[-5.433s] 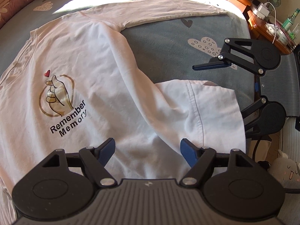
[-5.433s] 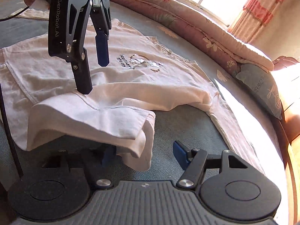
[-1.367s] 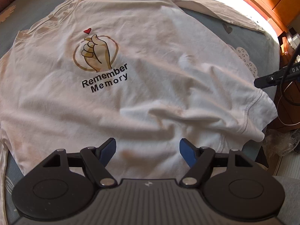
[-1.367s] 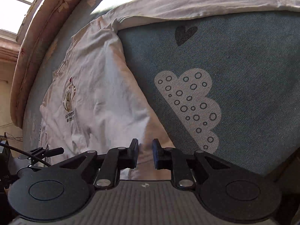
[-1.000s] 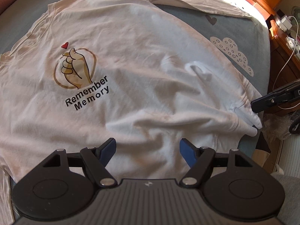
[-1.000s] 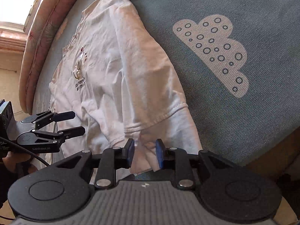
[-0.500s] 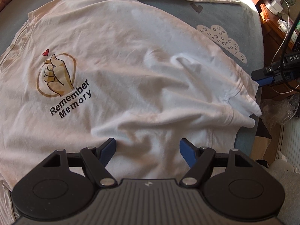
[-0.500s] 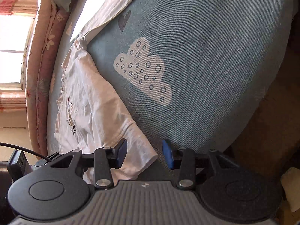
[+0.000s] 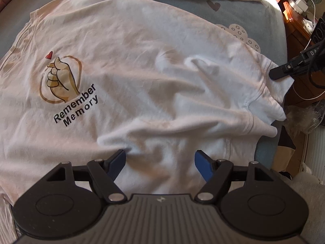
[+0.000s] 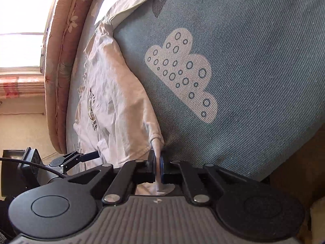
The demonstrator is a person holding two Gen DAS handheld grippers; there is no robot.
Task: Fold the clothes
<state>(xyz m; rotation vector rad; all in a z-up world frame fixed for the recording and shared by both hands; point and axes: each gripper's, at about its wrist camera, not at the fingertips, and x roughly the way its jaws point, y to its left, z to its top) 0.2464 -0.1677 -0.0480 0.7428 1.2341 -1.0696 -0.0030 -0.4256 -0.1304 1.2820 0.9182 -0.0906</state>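
A white T-shirt (image 9: 142, 61) printed "Remember Memory" lies spread, front up and wrinkled, on a blue-grey bed sheet (image 9: 254, 14). My left gripper (image 9: 160, 159) hangs open over the shirt's near hem; bunched cloth rises between its blue pads, which do not press on it. My right gripper (image 10: 158, 163) is shut on the edge of the shirt's sleeve (image 10: 155, 140) at the bed's side. In the left wrist view the right gripper (image 9: 274, 74) shows as a dark tip on the sleeve (image 9: 270, 93) at the right. The left gripper (image 10: 81, 157) appears small at the left of the right wrist view.
The sheet (image 10: 254, 61) carries a white cloud print (image 10: 182, 75) beside the sleeve. A rolled pink floral quilt (image 10: 61, 61) lines the far side under a bright window. A wooden bedside stand (image 9: 294, 10) with chargers and a fan stands past the bed's right edge.
My right gripper's jaws spread around the sleeve's corner, then closed on its edge. The left gripper stayed open over the hem with only a slight shift of view.
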